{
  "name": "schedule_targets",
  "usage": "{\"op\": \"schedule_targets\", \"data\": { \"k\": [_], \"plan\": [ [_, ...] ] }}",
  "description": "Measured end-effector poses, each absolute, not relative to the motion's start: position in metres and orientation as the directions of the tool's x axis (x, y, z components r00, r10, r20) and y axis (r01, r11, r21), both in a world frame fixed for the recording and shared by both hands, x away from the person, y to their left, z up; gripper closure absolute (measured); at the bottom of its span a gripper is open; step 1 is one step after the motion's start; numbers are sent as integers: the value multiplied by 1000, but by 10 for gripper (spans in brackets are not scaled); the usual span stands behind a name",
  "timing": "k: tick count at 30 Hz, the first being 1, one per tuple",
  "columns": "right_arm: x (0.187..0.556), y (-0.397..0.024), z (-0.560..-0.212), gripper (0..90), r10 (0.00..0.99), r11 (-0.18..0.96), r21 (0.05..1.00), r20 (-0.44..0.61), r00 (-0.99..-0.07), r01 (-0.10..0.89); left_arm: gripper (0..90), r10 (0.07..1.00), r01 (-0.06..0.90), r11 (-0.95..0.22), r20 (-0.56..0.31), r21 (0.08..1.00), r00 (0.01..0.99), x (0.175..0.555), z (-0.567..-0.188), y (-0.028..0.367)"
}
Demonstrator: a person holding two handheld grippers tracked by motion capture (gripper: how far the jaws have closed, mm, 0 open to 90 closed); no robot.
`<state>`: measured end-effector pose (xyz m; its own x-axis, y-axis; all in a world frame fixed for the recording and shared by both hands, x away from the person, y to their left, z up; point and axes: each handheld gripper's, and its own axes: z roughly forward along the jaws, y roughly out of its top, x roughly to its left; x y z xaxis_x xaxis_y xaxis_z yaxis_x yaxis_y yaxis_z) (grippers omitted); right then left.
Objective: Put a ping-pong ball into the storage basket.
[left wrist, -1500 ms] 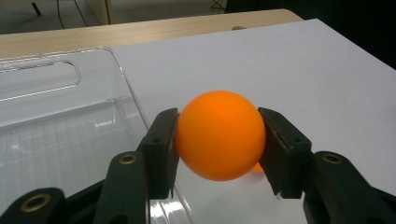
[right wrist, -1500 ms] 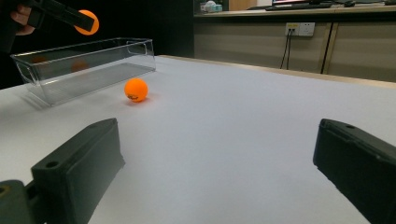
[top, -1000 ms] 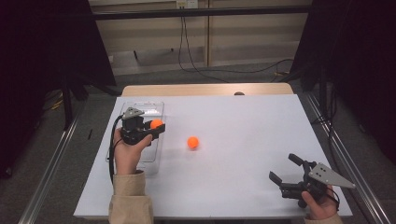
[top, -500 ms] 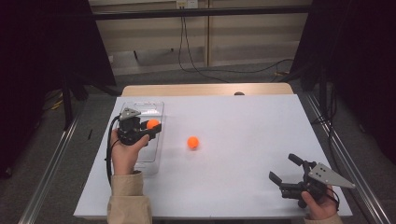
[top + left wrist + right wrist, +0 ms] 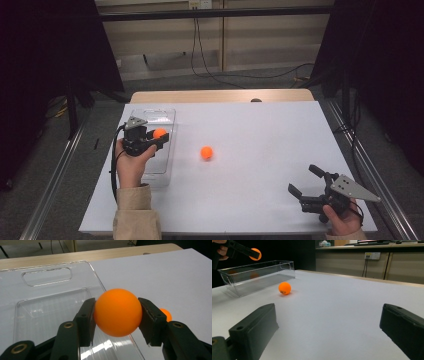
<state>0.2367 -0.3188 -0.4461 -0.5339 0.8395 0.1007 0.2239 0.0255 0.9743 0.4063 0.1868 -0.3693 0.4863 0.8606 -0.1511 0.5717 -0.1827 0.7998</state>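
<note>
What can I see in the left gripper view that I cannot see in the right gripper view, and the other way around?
The left gripper view alone shows, close up, both pads pressing the sides of the held orange ball, and the handle slot in the clear tray's end wall. The right gripper view alone shows the right gripper with its jaws wide apart and nothing between them, plus the wall socket. Both show the clear tray, the held ball, the second orange ball and the white table.

Your high view looks forward and down over the whole table (image 5: 260, 150). Your left gripper view sits close above the clear bin (image 5: 45, 315) at the left edge. Your right gripper view looks low across the table from the near right corner; both share the bin.
</note>
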Motion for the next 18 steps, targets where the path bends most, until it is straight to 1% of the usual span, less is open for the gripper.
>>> {"op": "schedule_targets", "data": {
  "k": [18],
  "plan": [
    [237,-319,-446,7,839,25,974,101,-534,224,509,879,579,-184,-130,795,458,407,-373,194]
  ]
}}
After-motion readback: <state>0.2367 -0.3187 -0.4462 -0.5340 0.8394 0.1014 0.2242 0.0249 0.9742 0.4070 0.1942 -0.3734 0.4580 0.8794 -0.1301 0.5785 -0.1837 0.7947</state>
